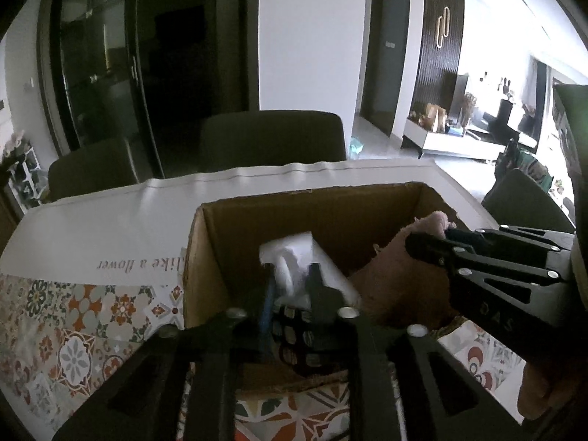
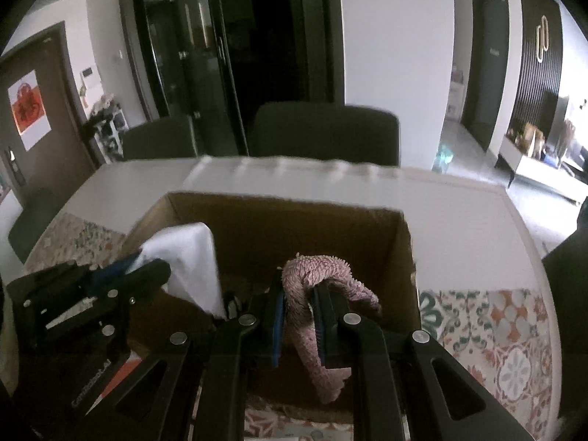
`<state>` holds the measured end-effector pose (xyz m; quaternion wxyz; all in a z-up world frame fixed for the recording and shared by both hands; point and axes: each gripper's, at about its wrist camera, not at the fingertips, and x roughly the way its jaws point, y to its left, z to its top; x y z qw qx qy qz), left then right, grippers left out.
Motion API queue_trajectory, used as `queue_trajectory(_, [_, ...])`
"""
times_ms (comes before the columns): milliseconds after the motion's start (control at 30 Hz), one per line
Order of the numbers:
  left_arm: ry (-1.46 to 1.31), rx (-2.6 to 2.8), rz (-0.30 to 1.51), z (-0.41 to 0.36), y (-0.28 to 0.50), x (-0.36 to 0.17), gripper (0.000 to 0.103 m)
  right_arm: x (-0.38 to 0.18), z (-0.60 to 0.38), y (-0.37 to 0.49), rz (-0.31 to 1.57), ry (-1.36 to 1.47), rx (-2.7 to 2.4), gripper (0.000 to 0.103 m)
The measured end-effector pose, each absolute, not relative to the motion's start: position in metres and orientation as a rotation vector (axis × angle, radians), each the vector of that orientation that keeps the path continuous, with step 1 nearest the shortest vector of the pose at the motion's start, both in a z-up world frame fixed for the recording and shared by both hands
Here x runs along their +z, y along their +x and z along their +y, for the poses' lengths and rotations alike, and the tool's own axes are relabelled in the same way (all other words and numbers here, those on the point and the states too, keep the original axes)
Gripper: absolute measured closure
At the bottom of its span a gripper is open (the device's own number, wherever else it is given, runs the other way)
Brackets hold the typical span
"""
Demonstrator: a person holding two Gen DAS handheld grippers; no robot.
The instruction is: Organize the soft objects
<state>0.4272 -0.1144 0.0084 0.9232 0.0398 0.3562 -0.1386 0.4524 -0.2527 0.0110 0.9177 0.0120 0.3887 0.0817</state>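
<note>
An open brown cardboard box (image 1: pixel 330 213) stands on the table; it also shows in the right wrist view (image 2: pixel 279 220). My left gripper (image 1: pixel 290 275) is shut on a white cloth (image 1: pixel 294 253) and holds it inside the box at its left side; the cloth also shows in the right wrist view (image 2: pixel 191 253). My right gripper (image 2: pixel 297 294) is shut on a pink terry towel (image 2: pixel 323 275) and holds it over the box's right half. The towel (image 1: pixel 404 268) and the right gripper (image 1: pixel 433 242) show at the right of the left wrist view.
The table carries a patterned tile-print cloth (image 1: pixel 81 334) and a white sheet with lettering (image 1: pixel 147 213). Dark chairs (image 1: pixel 272 136) stand behind the table's far edge. A white pillar (image 1: pixel 308 36) and dark glass doors (image 1: pixel 110 55) lie beyond.
</note>
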Motion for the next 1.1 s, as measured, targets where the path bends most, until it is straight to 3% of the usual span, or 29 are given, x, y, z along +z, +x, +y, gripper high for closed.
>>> queue_trajectory(233, [0.1, -0.244, 0.724, -0.113, 0.418, 0.019, 0.062, 0.011, -0.254, 0.446, 0.879, 0.002, 0.146, 0.083])
queue_trajectory(333, [0.095, -0.228, 0.717, -0.109, 0.409, 0.026, 0.057, 0.015, -0.253, 0.441, 0.921, -0.01, 0.133, 0.066])
queue_trajectory(467, [0.096, -0.203, 0.706, -0.104, 0.398, 0.035, 0.056, 0.028, -0.253, 0.429, 0.887, -0.028, 0.111, 0.06])
queue_trajectory(1100, [0.072, -0.19, 0.612, -0.092, 0.313, 0.08, 0.053, 0.084, -0.254, 0.345, 0.73, 0.009, 0.106, 0.06])
